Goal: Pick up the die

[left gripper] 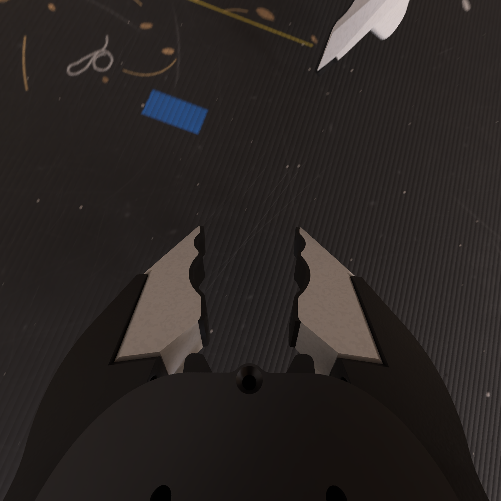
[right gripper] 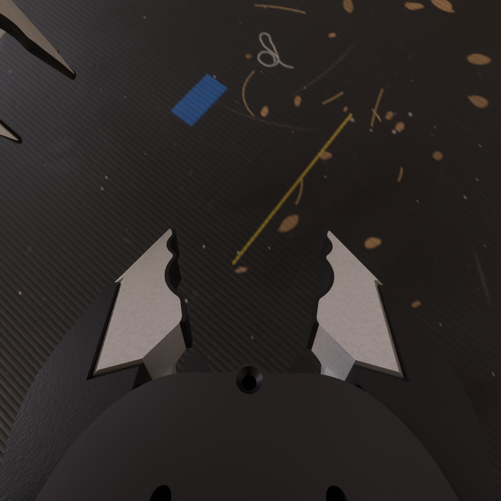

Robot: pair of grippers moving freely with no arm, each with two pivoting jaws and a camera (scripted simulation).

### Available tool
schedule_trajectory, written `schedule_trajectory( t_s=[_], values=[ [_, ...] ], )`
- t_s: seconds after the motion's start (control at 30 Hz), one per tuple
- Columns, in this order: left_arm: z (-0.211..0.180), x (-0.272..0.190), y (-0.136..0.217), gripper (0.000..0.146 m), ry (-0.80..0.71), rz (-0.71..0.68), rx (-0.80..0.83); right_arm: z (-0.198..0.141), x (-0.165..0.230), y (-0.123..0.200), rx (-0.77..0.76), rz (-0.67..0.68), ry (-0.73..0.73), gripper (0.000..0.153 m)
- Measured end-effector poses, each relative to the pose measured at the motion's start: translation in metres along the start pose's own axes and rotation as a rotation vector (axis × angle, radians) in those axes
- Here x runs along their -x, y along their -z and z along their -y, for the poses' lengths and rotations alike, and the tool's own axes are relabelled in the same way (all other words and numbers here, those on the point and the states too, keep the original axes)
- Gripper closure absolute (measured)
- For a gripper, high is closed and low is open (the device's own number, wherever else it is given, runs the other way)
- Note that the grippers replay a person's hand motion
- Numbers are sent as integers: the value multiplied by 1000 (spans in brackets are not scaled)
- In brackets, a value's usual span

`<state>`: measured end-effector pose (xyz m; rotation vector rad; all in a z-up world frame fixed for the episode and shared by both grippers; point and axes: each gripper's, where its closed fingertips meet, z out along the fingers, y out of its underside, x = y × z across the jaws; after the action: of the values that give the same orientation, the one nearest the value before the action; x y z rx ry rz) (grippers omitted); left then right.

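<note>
No die shows in either view. My left gripper is open and empty above a dark ribbed surface. My right gripper is open wider, also empty, above the same surface. The right gripper's pale fingers show at the top right of the left wrist view. The left gripper's fingertips show at the top left of the right wrist view.
A flat blue rectangle lies on the surface ahead of the left gripper; it also shows in the right wrist view. A thin yellow line, a white looped thread and several tan flecks mark the surface.
</note>
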<state>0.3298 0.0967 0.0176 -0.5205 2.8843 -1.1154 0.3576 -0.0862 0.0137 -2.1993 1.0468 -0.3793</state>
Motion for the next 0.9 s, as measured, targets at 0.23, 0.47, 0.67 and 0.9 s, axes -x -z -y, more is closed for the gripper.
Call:
schedule_trajectory(
  t_s=[0.23, 0.47, 0.67, 0.9],
  values=[
    [-17, 15, 12, 80, 57, 19, 15, 17, 13, -17, 31, 31, 48, 48],
    [-16, 21, 39, 80, 83, -50, -51, 29, -7, -4, -19, 32, -5, 56],
    [19, 134, 97, 80, 357, 269, -318, 54, -61, 19, -234, -70, -150, 71],
    [14, 225, 110, 81, 639, 556, -453, 58, -99, 27, -366, -243, -211, 88]
  ],
)
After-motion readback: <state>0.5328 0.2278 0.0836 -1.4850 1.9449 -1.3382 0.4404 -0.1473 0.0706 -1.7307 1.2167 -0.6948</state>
